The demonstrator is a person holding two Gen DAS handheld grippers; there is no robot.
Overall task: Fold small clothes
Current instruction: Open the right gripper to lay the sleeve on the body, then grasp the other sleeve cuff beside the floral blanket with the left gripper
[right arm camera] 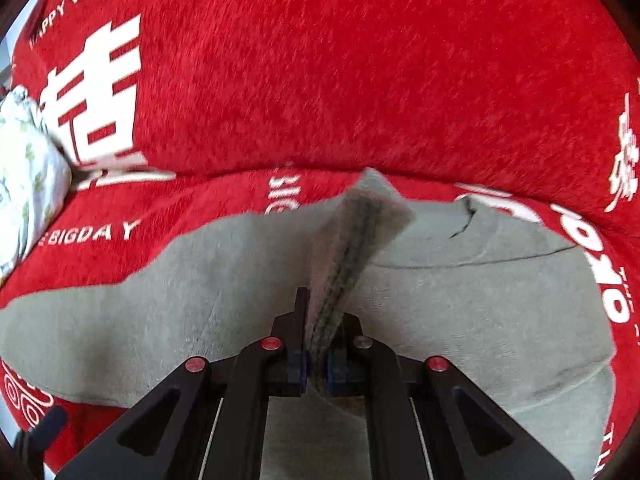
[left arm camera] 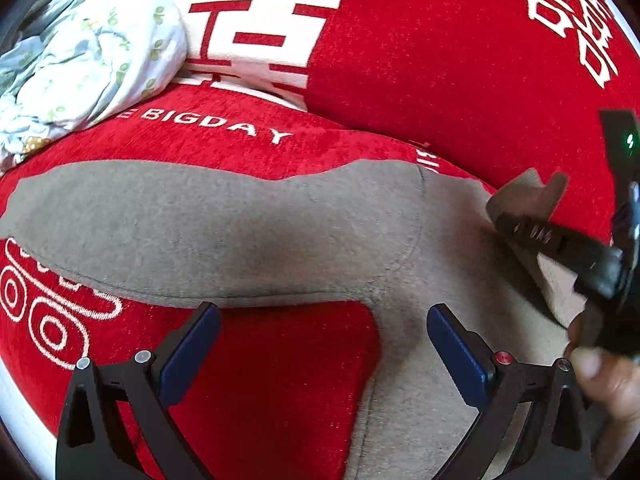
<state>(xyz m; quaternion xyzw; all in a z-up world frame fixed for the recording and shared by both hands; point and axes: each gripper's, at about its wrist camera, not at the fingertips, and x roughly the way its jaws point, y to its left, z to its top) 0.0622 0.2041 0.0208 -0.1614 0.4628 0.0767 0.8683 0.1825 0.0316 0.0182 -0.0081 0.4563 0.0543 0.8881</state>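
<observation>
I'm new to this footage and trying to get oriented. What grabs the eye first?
The bright red cover with white lettering fills both views. A grey garment lies spread across it; the right gripper is shut on a raised fold, while the left gripper is open. A floral cloth bundle sits far left.

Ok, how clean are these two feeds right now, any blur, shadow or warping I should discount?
Left wrist view: mostly sharp, heavy fisheye bending of the red cover, a soft dark shadow on the grey garment, and the right gripper at the frame edge. Right wrist view: the fabric fold pinched in the right gripper is motion-blurred, as is the white lettering at the left; the rim is vignetted black.
</observation>
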